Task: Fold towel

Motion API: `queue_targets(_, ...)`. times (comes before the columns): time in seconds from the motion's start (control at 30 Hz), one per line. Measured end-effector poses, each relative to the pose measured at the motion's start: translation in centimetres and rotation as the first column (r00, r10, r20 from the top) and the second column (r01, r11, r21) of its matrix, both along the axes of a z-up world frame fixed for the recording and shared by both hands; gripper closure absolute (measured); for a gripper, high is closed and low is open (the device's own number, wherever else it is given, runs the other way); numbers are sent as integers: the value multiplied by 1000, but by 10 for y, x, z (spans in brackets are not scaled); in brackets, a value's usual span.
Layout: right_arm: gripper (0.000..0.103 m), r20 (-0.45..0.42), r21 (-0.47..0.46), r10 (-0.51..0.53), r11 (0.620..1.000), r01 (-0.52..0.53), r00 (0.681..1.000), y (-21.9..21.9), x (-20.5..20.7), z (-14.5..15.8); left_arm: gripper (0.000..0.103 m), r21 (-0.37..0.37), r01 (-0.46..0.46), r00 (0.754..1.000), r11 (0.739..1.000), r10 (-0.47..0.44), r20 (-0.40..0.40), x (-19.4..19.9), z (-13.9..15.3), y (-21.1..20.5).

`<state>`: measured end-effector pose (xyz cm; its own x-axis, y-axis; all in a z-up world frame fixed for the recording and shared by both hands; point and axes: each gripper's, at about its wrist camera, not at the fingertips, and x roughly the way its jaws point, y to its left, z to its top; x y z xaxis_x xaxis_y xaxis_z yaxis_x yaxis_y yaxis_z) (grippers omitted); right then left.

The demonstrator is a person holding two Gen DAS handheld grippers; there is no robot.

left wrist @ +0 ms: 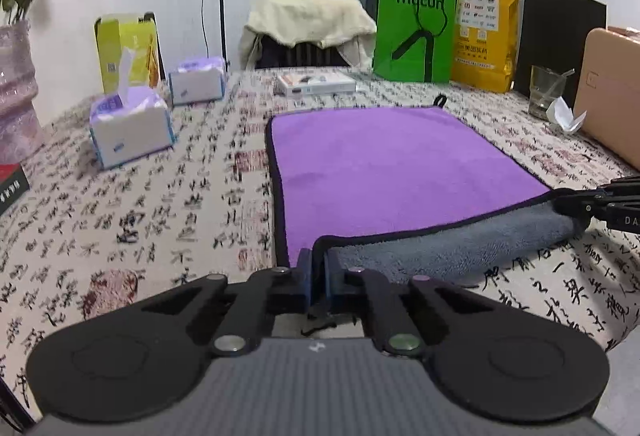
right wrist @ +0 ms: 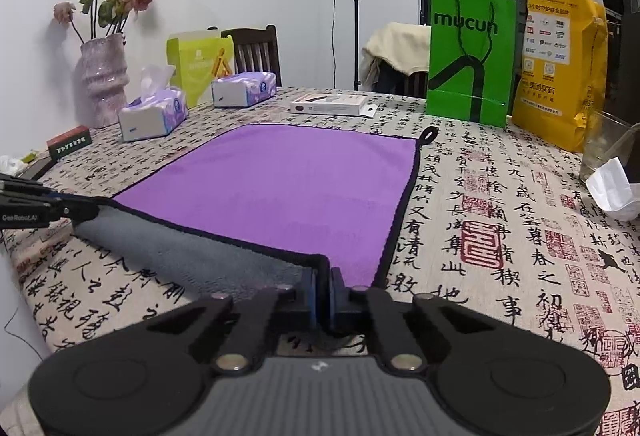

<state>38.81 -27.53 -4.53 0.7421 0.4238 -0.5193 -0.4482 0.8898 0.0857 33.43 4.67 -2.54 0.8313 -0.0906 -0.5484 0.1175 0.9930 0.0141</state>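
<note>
A purple towel (left wrist: 384, 163) with a black hem and grey underside lies flat on the patterned tablecloth; it also shows in the right wrist view (right wrist: 288, 187). Its near edge is lifted and curled over, showing the grey side (left wrist: 460, 248). My left gripper (left wrist: 318, 268) is shut on the towel's near left corner. My right gripper (right wrist: 323, 276) is shut on the near right corner. Each gripper shows in the other's view, the right one at the right edge (left wrist: 600, 203) and the left one at the left edge (right wrist: 48, 207).
Two tissue packs (left wrist: 130, 131) (left wrist: 196, 79), a vase of dried roses (right wrist: 102, 83) and a flat white box (left wrist: 316, 83) stand at the back left. A green bag (left wrist: 414, 27), a yellow bag (left wrist: 484, 31), a glass (left wrist: 546, 91) and a tan board (left wrist: 612, 91) stand at the right.
</note>
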Motion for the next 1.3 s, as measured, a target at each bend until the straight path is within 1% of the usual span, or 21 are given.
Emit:
queue_targets(0.13,98,21,-5,0,1000,0,1000,-1,4,3,97,6,-7,1000,1000,7,25,4,4,-2)
queue_targets(0.3,98,55,-30,5,1000,-3,998,1,15,11,97,-1,-29,998,1000,29,57,20,11,-1)
queue_targets(0.6,98,98,-75,19,997,-11,995,9,50,23,97,6,-39,997,999,39,65,58,17,1)
queue_targets(0.77,98,112,-107,30,994,-18,993,13,75,26,97,42,-34,997,999,31,69,80,19,-2)
queue_targets(0.83,98,113,-118,34,993,-21,993,15,85,26,97,52,-29,997,998,26,66,90,19,-2)
queue_targets(1.07,98,113,-140,48,990,-32,992,18,120,28,97,49,-20,999,999,19,26,129,22,3)
queue_targets(1.2,98,78,-117,49,992,-39,996,15,144,27,97,53,-18,1000,998,17,10,149,24,6)
queue_targets(1.3,98,69,-107,53,993,-45,996,14,162,29,97,56,-18,1000,998,18,1,166,26,7)
